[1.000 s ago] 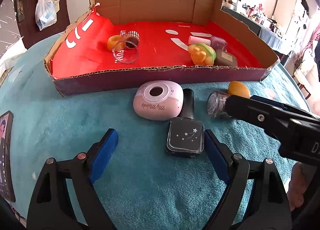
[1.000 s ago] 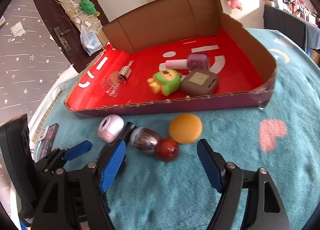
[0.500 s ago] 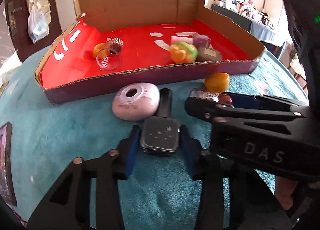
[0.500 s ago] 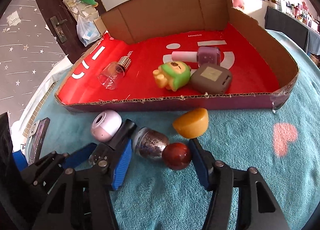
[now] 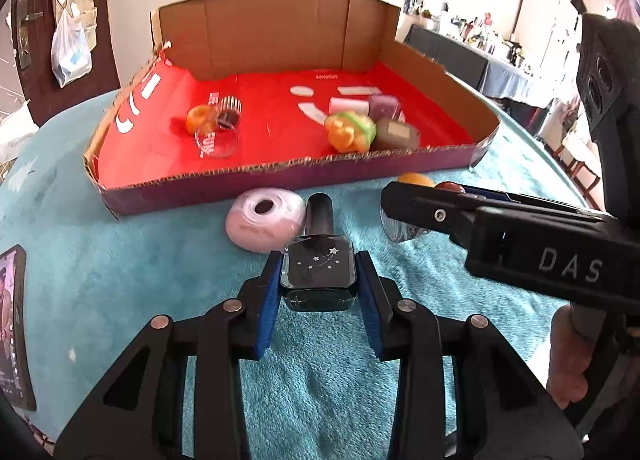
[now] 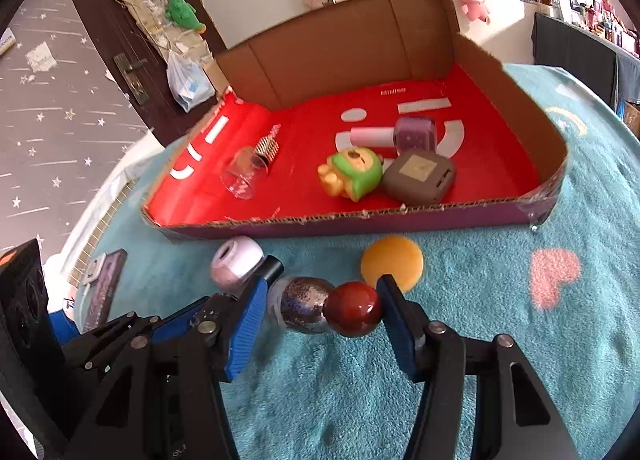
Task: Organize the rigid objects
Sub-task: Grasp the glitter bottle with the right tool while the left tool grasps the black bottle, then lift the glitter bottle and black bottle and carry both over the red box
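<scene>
With your left gripper (image 5: 318,292) clamped on the dark square star-printed glass bottle (image 5: 318,274) by the red-lined cardboard tray's (image 6: 360,220) near edge, and your right gripper (image 6: 320,310) apparently pinching the glittery red-capped bottle (image 6: 320,306), lift both level over that rim.

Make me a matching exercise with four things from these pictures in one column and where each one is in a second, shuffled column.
Things:
1. black square bottle with white stars
2. glittery bottle with round dark-red cap
3. green and orange toy figure
4. round orange disc

Places:
A. inside the red-lined cardboard box
B. between the left tongs
C. on the teal blanket, outside the box
D. between the right tongs

Pairs: 1-B, 2-D, 3-A, 4-C
</scene>
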Available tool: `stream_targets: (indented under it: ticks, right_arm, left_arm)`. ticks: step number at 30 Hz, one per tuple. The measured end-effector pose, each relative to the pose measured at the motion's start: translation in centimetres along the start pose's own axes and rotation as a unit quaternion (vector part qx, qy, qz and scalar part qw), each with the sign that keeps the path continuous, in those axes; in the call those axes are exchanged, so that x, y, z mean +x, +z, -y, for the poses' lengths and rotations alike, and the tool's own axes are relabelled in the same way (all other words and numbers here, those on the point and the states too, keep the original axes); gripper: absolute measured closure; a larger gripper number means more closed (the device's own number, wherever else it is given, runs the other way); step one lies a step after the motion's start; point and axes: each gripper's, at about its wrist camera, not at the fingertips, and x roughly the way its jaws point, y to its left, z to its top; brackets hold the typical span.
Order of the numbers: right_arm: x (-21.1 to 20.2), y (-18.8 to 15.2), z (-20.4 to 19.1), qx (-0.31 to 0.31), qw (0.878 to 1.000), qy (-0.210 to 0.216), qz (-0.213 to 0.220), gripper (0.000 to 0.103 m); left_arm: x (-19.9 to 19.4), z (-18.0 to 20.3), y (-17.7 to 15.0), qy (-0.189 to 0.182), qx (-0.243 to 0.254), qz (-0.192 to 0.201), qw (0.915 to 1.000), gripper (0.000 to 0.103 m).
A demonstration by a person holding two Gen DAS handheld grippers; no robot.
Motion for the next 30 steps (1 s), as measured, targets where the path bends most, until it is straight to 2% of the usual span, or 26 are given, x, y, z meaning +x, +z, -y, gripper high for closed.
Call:
stream_targets:
  ticks: [7,11,30]
  right_arm:
    - [-2.0,0.9,-0.1,0.004,1.000,0.012,0.028,0.043]
    - [-2.7,1.1,-0.2,0.005,0.999,0.015,0.036,0.043]
    - [-3.1,1.5,-0.7,-0.001,0.999,0.021,0.042,0.043]
  left_arm:
    - [-1.9,-0.7,0.8,-0.012,-0.014,0.023,0.9996,0.069]
    - [-2.5,-1.1,1.1,-0.007,-0.018,0.033,0.9993,0.069]
    - [-2.7,-2.3,2.7,-0.003,-0.024,0.052,0.9984,0.069]
